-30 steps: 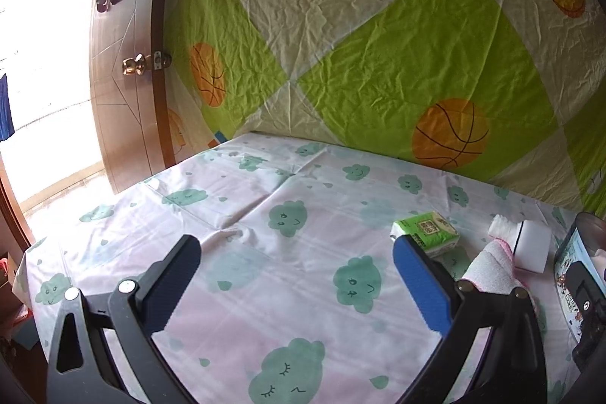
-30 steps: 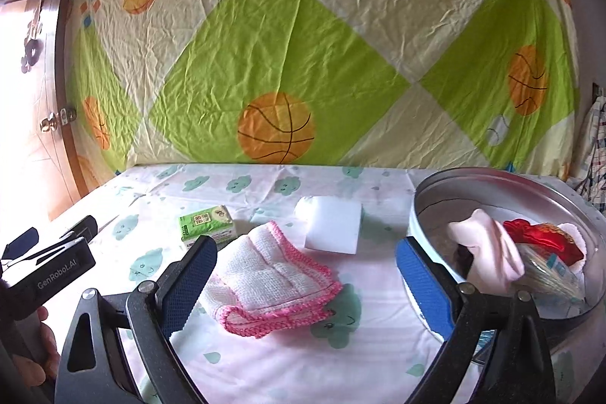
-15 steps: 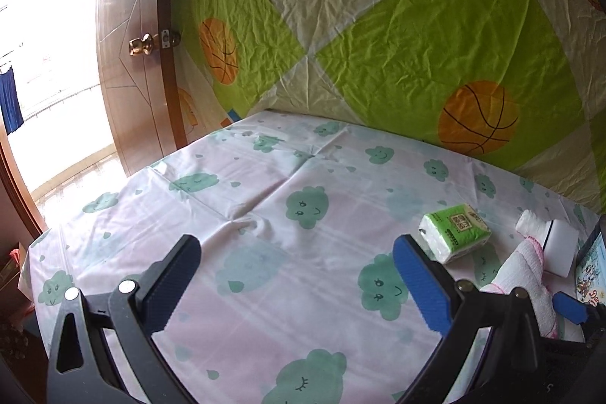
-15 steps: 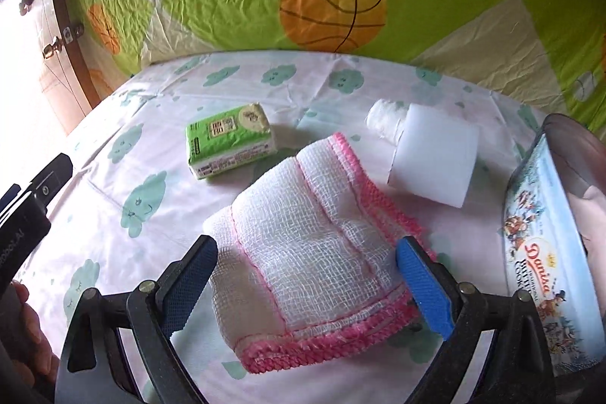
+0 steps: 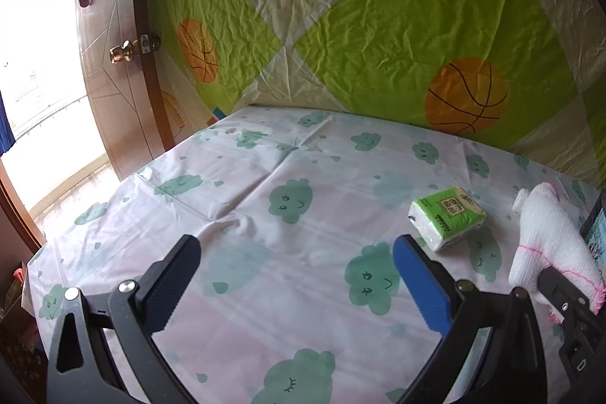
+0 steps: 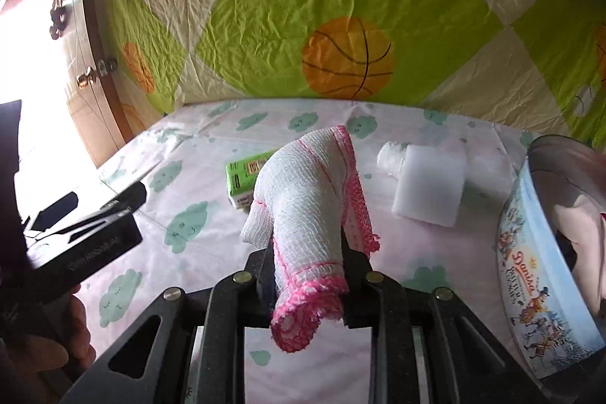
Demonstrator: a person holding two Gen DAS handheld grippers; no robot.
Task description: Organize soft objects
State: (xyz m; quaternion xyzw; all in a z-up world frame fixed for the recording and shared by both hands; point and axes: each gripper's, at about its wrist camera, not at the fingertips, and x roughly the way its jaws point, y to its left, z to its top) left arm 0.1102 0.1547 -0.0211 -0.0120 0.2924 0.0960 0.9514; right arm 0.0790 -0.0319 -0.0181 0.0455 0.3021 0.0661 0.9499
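Observation:
A white gauze cloth with pink edging (image 6: 306,199) is bunched up between the fingers of my right gripper (image 6: 307,254). Its jaws are closing and the pads press on the cloth, whose far end stands raised off the bed sheet. The same cloth (image 5: 549,237) shows at the right edge of the left wrist view. A green tissue pack (image 5: 447,218) lies on the sheet just beyond my left gripper (image 5: 295,252), which is open with nothing in it. A white foam block (image 6: 428,188) and a small white roll (image 6: 390,154) lie to the right of the cloth.
A round cookie tin (image 6: 530,271) stands at the right with soft items inside, one of them pale pink (image 6: 579,222). A basketball-print sheet (image 5: 378,25) hangs behind the bed. A wooden door (image 5: 113,70) stands open at the left. A hand (image 6: 75,328) holds the left gripper.
The right gripper moved forward over the cloth and closed on it, bunching it and raising its far end. The left gripper shifted slightly and stayed open.

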